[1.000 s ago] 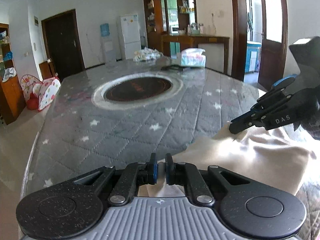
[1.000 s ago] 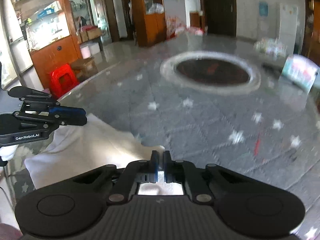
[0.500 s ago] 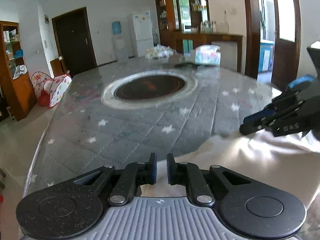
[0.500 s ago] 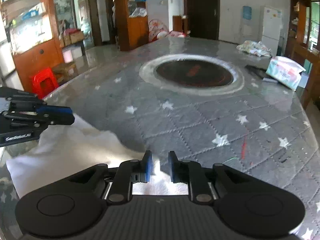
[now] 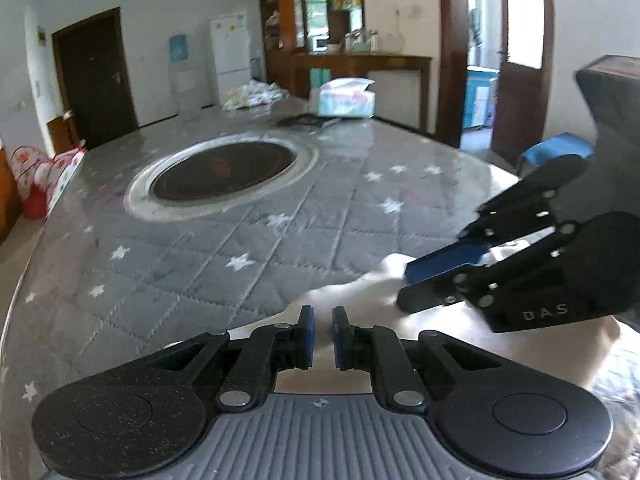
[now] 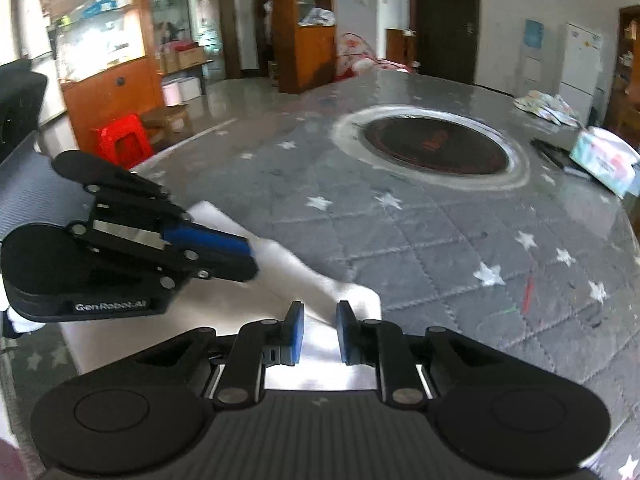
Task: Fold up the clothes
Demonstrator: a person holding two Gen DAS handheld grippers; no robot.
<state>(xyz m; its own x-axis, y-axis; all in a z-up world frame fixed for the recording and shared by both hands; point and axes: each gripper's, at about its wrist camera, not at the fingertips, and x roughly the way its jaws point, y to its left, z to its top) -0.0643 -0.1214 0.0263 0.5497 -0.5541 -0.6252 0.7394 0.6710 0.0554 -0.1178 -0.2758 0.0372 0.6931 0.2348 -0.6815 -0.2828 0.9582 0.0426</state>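
Both grippers are letting go now! The right gripper point(image 6: 318, 334), pinched tight on the cream garment point(image 6: 276, 300) a second ago, is standing spread with cloth lying slack between its fingers. The left gripper point(image 5: 322, 336) is parting too, narrowly. The garment is resting on the star-print table cover point(image 5: 240, 240) right beneath both tools, so this fold looks laid down.

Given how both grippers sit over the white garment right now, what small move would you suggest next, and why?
Probably lift both clear. The left gripper and right gripper are open, nothing between their pads, and the white garment lies on the grey quilted table; then pick a fresh edge.
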